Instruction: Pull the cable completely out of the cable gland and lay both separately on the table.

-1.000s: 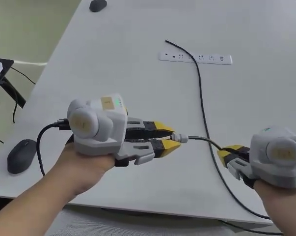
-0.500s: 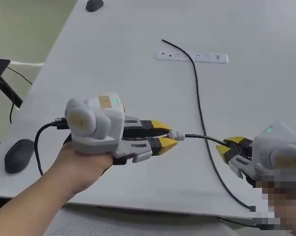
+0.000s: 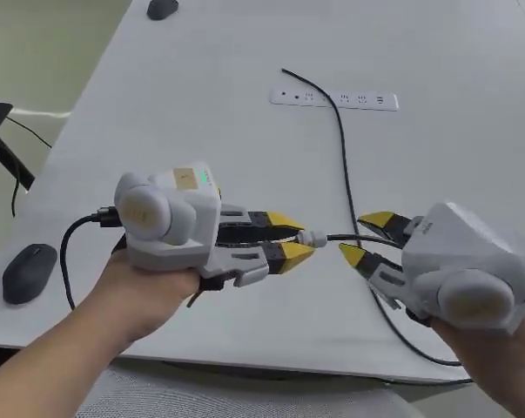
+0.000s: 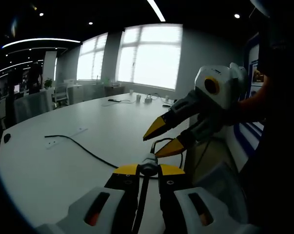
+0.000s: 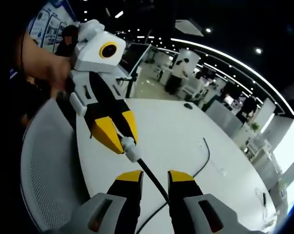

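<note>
Big white table [image 3: 201, 131] in an open-plan office, with a power strip [image 3: 332, 98] lying further back. The left gripper [image 3: 294, 241] is held up near the front edge. Its jaws are clamped narrow on the gland [image 3: 312, 237], which pokes out just past the yellow tips. The black cable [image 3: 335, 236] comes out of the gland's nose and runs straight between the jaws of the right gripper [image 3: 356, 235]. Those jaws are spread on either side of it and, as far as I can tell, not touching it. The rest of the cable drops onto the table and trails off toward the power strip.

So I'd say this is the bit just before the pull. The cable isn't out yet, and the gland is up in the air, not laid down.

My take on doing it well:
- Close the right jaws on the cable fairly close to the gland so there's no slack flopping around.
- Pull dead in line with the gland, not sideways, or it'll probably bind in the seal.
- Hold the left one steady and make sure it's squeezing the gland body, not the cable behind it, otherwise you're fighting yourself.
</note>
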Motion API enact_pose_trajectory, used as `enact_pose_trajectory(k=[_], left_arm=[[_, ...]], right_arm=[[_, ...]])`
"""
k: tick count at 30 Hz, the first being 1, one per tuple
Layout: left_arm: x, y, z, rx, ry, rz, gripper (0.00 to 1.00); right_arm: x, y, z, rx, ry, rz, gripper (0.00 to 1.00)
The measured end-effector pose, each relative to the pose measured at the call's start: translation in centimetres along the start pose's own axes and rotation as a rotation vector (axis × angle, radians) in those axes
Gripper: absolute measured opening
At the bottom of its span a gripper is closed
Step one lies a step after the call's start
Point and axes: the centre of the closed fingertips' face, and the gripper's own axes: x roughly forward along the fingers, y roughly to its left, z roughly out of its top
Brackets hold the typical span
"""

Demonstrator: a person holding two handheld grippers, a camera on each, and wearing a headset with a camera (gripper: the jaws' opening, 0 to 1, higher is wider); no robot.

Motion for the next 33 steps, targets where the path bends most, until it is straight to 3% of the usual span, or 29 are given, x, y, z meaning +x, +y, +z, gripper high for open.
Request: enact_pose_trajectory(k=[8, 12, 24, 33], left_arm=[[-0.1, 0.0, 0.2, 0.003, -0.004, 0.002, 0.15], [-0.1, -0.1, 0.1, 0.005, 0.001, 0.002, 0.15], [-0.1, -0.3, -0.4, 0.020, 0.019, 0.004, 0.15], [-0.6, 0.0, 0.2, 0.036, 0.000, 0.013, 0.15]], right_arm=[[0.4, 1.0, 0.5, -0.096, 0.000, 0.050, 0.06], [0.4, 1.2, 0.5, -0.115, 0.006, 0.048, 0.04], [0.9, 1.3, -0.4, -0.093, 0.021, 0.048, 0.03], [0.6, -0.5, -2.0, 0.029, 0.042, 0.019, 0.02]])
